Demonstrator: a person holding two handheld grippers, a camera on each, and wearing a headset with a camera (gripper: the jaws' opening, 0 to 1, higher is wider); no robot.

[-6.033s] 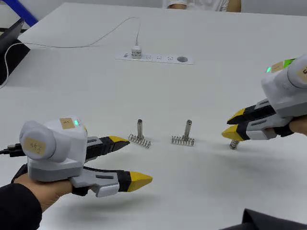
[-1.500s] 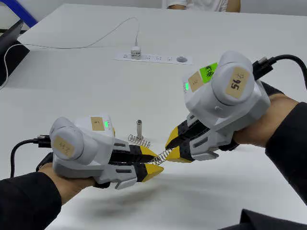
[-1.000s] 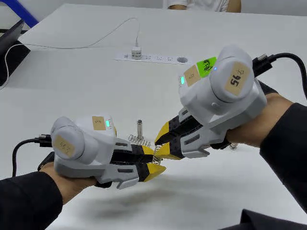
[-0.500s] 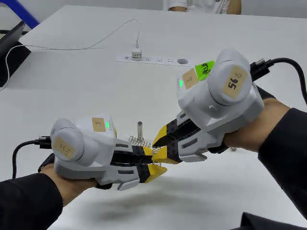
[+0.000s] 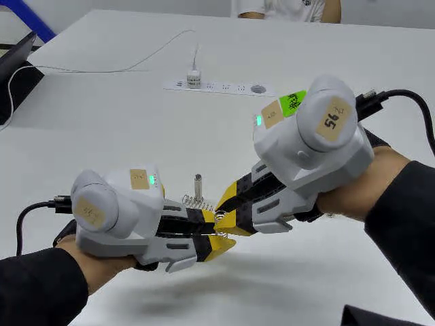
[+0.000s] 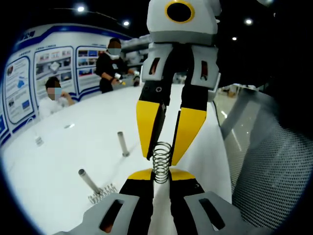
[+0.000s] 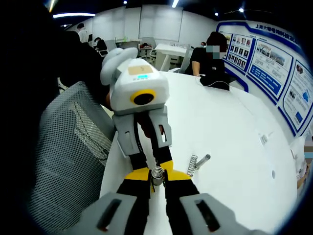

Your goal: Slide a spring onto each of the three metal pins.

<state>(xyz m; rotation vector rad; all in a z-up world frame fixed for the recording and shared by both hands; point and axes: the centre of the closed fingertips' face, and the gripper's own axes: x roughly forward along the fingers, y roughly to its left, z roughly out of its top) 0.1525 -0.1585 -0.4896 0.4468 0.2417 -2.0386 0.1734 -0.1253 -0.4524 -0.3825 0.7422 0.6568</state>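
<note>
A small metal spring (image 5: 219, 217) hangs above the white table (image 5: 102, 122), between the two grippers' tips. My left gripper (image 5: 217, 235) comes in from the lower left and is shut on the spring's (image 6: 162, 161) near end. My right gripper (image 5: 224, 209) comes in from the right, its yellow fingers (image 6: 188, 127) pinching the far end. The spring (image 7: 157, 172) looks end-on in the right gripper view. Behind the tips stands a bare pin (image 5: 198, 185) with a loose spring (image 5: 194, 202) lying at its base. A second bare pin (image 6: 122, 143) stands farther off.
A white power strip (image 5: 219, 84) with a plug and cable (image 5: 102, 66) lies at the back of the table. A dark object (image 5: 17, 64) sits at the left edge. A person sits at the far side. A mesh chair (image 6: 274, 166) stands beside the table.
The grippers have drawn together. The spring, stretched between their tips 1.5 s ago, is now short, and the tips nearly touch. Six seconds ago both were apart and the springs lay by the pins.
</note>
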